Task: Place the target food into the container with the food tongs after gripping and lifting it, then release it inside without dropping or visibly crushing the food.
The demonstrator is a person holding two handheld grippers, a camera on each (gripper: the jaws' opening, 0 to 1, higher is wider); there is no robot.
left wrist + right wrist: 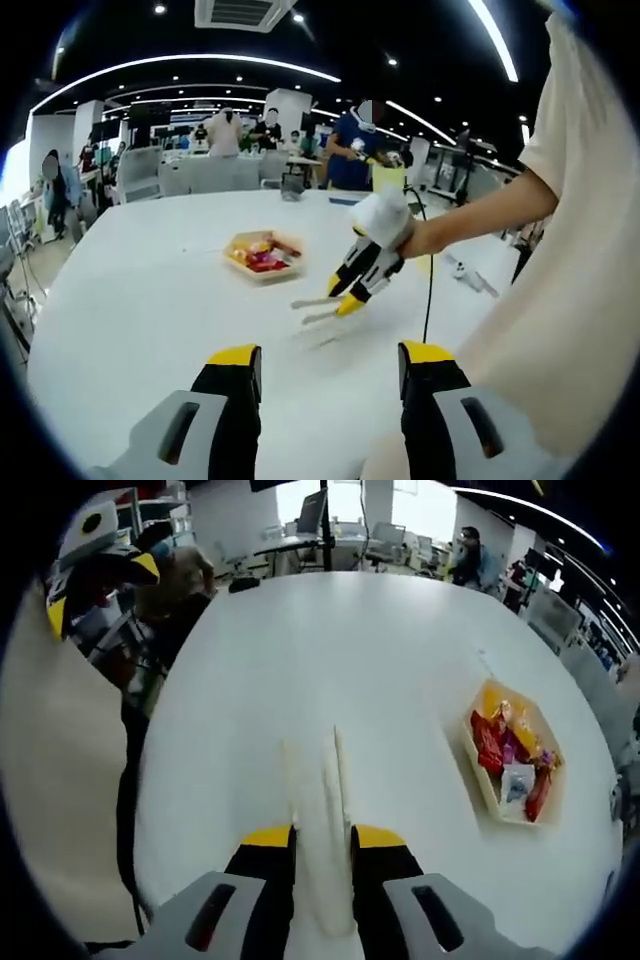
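My right gripper (pixel 320 838) is shut on a pair of white food tongs (pixel 326 790). The tongs' two arms stand slightly apart over the white table (pixel 300 650), with nothing between their tips. A shallow yellow-rimmed container (pixel 478 770) with several coloured snack packets (pixel 510 755) sits to the right of the tongs, well apart from them. In the left gripper view the same container (pixel 243 264) lies mid-table, and the right gripper (pixel 343 296) holds the tongs (pixel 315 308) just right of it, tips low over the table. My left gripper (pixel 330 360) is open and holds nothing.
A person's arm and pale shirt (pixel 560 260) fill the right side of the left gripper view. A black cable (pixel 430 290) hangs by the hand. Chairs and people (pixel 350 145) stand beyond the table's far edge. The left gripper (pixel 100 585) appears at the upper left of the right gripper view.
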